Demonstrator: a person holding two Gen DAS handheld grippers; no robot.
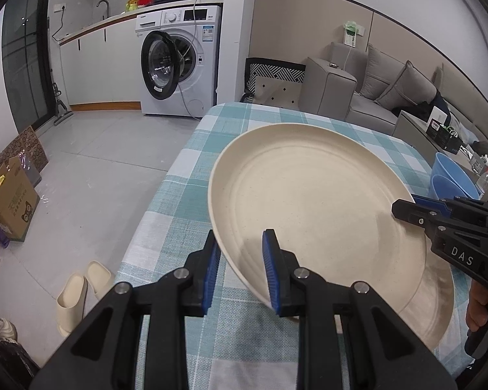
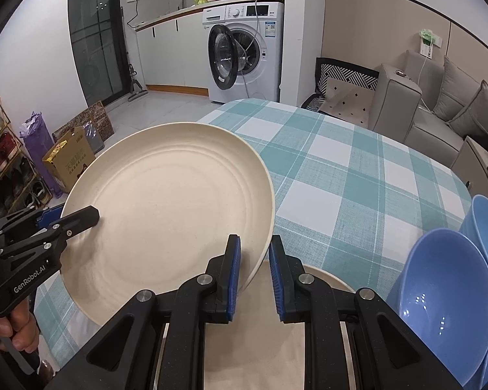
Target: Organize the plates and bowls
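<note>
The plate (image 1: 315, 201) looks stiff, light and smooth, probably a speckled plastic or fibre ware; the thin raised rim is the natural place to pinch, and two opposite holds would keep it from swinging or slipping.

It hangs tilted above the checked surface (image 1: 179, 201), over a second plate (image 1: 439, 295) that lies flat beneath it. The left gripper (image 1: 240, 273) straddles the near-left rim, one blue pad under and one over; the pads seem to bear on the rim, so it appears to be clamped on the plate. The right gripper (image 2: 254, 273) brackets the opposite rim, inner pad against the plate, but a gap shows beside the outer pad, so I cannot tell whether it is grasping. Two blue bowls (image 2: 449, 295) lean nested just right of it.
</note>
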